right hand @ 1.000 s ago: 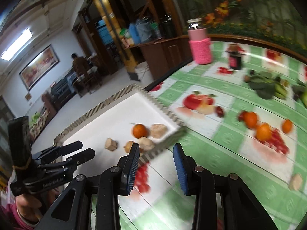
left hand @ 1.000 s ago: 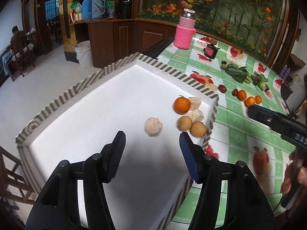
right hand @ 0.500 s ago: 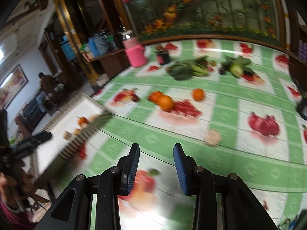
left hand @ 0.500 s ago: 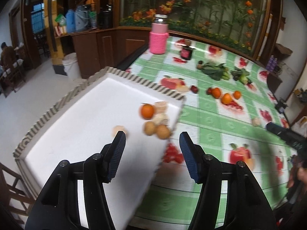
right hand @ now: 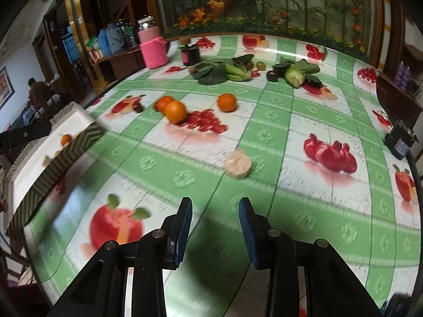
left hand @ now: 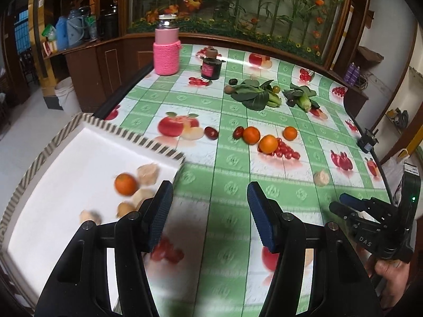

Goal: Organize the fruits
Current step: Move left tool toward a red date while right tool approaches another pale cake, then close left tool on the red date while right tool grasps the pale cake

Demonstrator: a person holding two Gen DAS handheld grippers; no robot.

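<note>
Both grippers have swung off the tray (left hand: pixel 148 142), and the empty, wide-open right gripper (right hand: pixel 214 227) now has the pale fruit (right hand: pixel 238 163) just ahead of its fingers, the left gripper (left hand: pixel 208 211) likewise open and empty.

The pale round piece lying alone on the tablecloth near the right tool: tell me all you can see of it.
The pale round piece is beige, squat and rough-textured, with a flat cut-looking face tilted toward the camera. It lies alone on the green-checked tablecloth, left of the printed pomegranates, ahead of the open right tool. Nothing touches it. What fruit it is cannot be told.
</note>
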